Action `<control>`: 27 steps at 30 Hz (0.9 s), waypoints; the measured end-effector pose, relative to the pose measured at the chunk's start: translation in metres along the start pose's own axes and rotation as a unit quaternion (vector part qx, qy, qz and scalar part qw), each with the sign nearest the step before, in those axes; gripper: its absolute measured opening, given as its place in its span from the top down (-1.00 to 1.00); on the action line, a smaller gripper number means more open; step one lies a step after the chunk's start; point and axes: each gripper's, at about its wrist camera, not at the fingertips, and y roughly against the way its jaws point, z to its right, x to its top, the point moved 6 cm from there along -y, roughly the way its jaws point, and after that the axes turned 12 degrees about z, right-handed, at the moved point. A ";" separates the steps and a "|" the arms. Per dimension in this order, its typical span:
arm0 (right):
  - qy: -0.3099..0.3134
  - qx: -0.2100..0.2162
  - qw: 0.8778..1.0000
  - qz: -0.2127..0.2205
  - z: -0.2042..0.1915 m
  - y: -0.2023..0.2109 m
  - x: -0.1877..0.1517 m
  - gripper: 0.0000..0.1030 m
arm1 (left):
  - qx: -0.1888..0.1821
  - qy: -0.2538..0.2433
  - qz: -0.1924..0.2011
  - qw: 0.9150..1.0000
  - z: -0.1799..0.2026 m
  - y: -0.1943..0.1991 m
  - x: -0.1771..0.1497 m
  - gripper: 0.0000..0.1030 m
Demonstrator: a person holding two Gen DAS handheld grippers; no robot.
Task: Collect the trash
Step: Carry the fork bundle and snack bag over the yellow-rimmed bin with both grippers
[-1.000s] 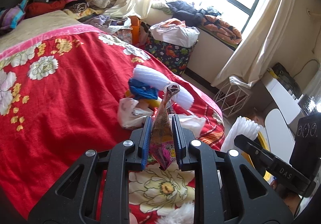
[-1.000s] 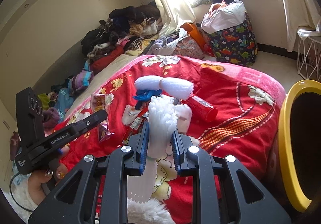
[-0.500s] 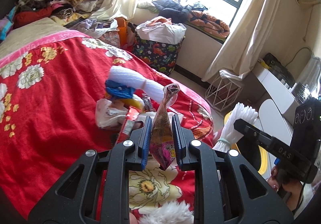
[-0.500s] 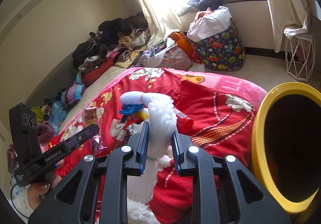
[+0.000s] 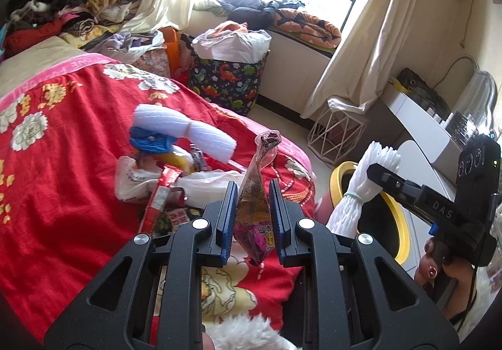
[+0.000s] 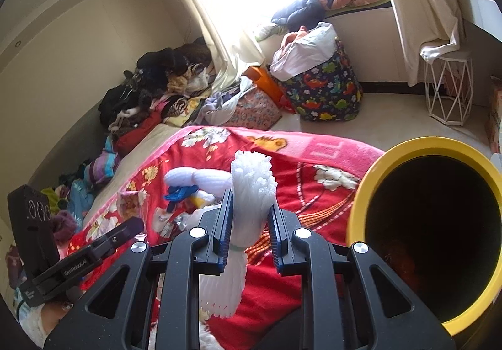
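My left hand-held gripper [image 5: 251, 212] is clamped on a crumpled snack wrapper [image 5: 254, 209], which stands upright between the blue pads [image 5: 227, 218]. My right hand-held gripper [image 6: 249, 224] is clamped on a white foam net sleeve [image 6: 248, 202] tied with a thin band, its frilled end poking up past the fingertips. Just to the right of that gripper gapes the yellow-rimmed trash bin [image 6: 364, 193], dark inside. Beyond both grippers, on the red floral blanket [image 5: 62, 161] of the bed, lies the remaining trash pile [image 5: 169, 174]: white foam roll, blue scrap, plastic bags, red packaging. Farther off stands a dinosaur-print basket [image 6: 323, 92] under the window.
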 end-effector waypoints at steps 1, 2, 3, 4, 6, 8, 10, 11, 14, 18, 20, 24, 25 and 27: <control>-0.002 -0.002 1.000 0.002 0.002 0.001 0.001 0.60 | -0.002 -0.002 -0.001 1.000 0.002 -0.001 0.000 0.71; -0.005 -0.005 1.000 0.004 0.005 0.002 0.003 0.60 | -0.003 -0.003 -0.001 1.000 0.003 0.000 -0.001 0.71; -0.007 -0.007 1.000 0.005 0.008 0.003 0.004 0.60 | -0.005 -0.005 -0.002 1.000 0.006 -0.001 -0.001 0.71; -0.009 -0.010 1.000 0.008 0.012 0.005 0.006 0.60 | -0.007 -0.007 -0.002 1.000 0.008 -0.002 -0.001 0.71; -0.014 -0.015 1.000 0.012 0.018 0.009 0.008 0.60 | -0.010 -0.010 -0.003 1.000 0.012 -0.004 0.000 0.71; -0.018 -0.021 0.999 0.017 0.023 0.011 0.010 0.60 | -0.013 -0.013 -0.004 1.000 0.016 -0.005 -0.001 0.71; -0.022 -0.027 0.999 0.021 0.029 0.014 0.012 0.60 | -0.017 -0.017 -0.006 1.000 0.021 -0.006 -0.003 0.71; -0.024 -0.029 0.999 0.022 0.032 0.015 0.013 0.60 | -0.019 -0.019 -0.007 1.000 0.024 -0.007 -0.003 0.71; -0.032 -0.040 0.998 0.029 0.044 0.019 0.016 0.60 | -0.026 -0.025 -0.009 0.999 0.033 -0.009 -0.005 0.71; -0.039 -0.052 0.997 0.037 0.058 0.024 0.020 0.60 | -0.034 -0.032 -0.012 0.999 0.044 -0.012 -0.007 0.71; -0.041 -0.060 0.996 0.043 0.065 0.028 0.021 0.60 | -0.039 -0.037 -0.013 0.998 0.051 -0.014 -0.008 0.71; -0.047 -0.070 0.995 0.049 0.074 0.032 0.022 0.60 | -0.047 -0.044 -0.018 0.998 0.062 -0.017 -0.012 0.71; -0.048 -0.073 0.995 0.051 0.078 0.034 0.022 0.60 | -0.049 -0.046 -0.019 0.998 0.066 -0.018 -0.013 0.71; -0.051 -0.077 0.994 0.054 0.082 0.037 0.023 0.60 | -0.053 -0.049 -0.021 0.997 0.071 -0.019 -0.015 0.70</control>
